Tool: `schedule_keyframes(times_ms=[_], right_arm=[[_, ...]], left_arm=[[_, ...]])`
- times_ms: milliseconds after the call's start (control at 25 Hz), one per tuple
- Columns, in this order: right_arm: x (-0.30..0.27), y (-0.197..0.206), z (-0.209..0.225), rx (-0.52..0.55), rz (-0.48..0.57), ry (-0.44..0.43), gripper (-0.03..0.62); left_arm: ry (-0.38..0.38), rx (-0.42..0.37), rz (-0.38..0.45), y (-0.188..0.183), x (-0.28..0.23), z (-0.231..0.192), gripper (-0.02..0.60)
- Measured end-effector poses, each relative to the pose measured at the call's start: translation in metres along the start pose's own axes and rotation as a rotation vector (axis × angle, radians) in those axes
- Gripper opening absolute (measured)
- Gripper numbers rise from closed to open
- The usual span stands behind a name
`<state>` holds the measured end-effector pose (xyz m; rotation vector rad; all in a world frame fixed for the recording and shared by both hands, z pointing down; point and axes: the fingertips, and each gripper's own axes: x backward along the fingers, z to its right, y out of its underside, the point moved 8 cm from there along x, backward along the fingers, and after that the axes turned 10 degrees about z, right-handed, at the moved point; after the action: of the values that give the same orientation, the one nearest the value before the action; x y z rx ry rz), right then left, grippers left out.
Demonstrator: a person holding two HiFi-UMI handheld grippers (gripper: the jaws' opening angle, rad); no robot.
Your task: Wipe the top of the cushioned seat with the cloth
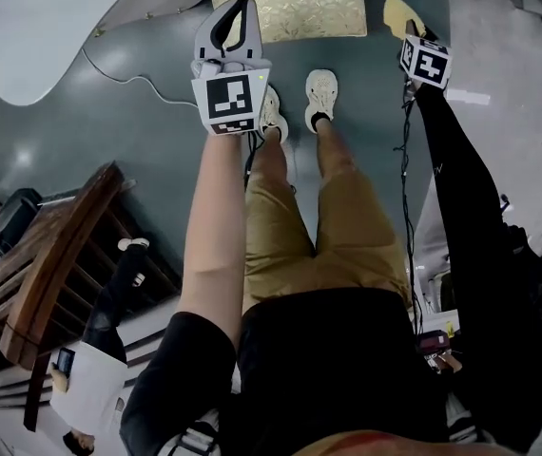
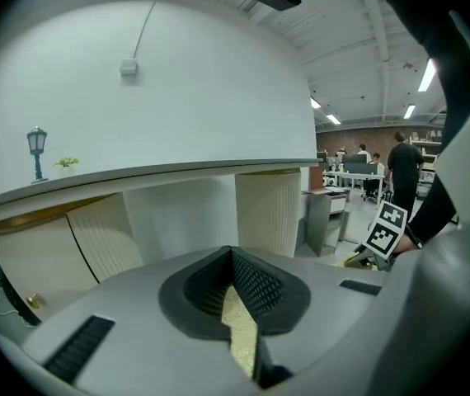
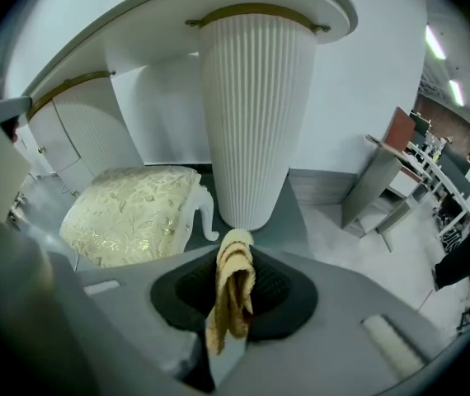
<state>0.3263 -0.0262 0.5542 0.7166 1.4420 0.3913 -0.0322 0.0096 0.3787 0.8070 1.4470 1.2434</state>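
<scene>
Head view: we look down on our left gripper (image 1: 240, 8), jaws pressed together and empty, hovering at the near edge of the gold-patterned cushioned seat (image 1: 295, 3) at 12 o'clock. At 1 o'clock our right gripper (image 1: 402, 17) pinches the yellow cloth (image 1: 395, 9) over the grey floor (image 1: 157, 131), just right of the seat and clear of it.

Left gripper view: we see the jaw tips meeting with nothing between them. A sliver of the seat's gold fabric shows through the gap below, and a white table (image 2: 136, 97) looms at 12 o'clock.

Right gripper view: our jaws clamp the cloth, which hangs folded between them. The seat lies at 10 o'clock, beside a white fluted pedestal (image 3: 256, 114) at 12 o'clock.
</scene>
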Motion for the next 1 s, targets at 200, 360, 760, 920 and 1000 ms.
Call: schedule_keyframes(times_ms=[200, 360, 760, 920, 1000], right_arm=[[0.005, -0.007, 0.004, -0.016, 0.038, -0.003, 0.057], [0.010, -0.025, -0.014, -0.038, 0.087, -0.040, 0.057], [0.005, -0.098, -0.146, -0.129, 0.210, -0.309, 0.057], [-0.009, -0.122, -0.230, -0.154, 0.215, -0.444, 0.057], [-0.017, -0.134, -0.273, -0.178, 0.221, -0.510, 0.057]], left_arm=[[-0.018, 0.003, 0.000, 0.003, -0.002, -0.005, 0.006], [-0.026, 0.008, 0.002, 0.005, 0.005, -0.016, 0.006], [-0.030, 0.025, 0.017, 0.006, 0.022, -0.066, 0.006], [-0.027, 0.023, 0.022, 0.007, 0.026, -0.090, 0.006], [-0.030, 0.023, 0.022, 0.009, 0.029, -0.102, 0.006]])
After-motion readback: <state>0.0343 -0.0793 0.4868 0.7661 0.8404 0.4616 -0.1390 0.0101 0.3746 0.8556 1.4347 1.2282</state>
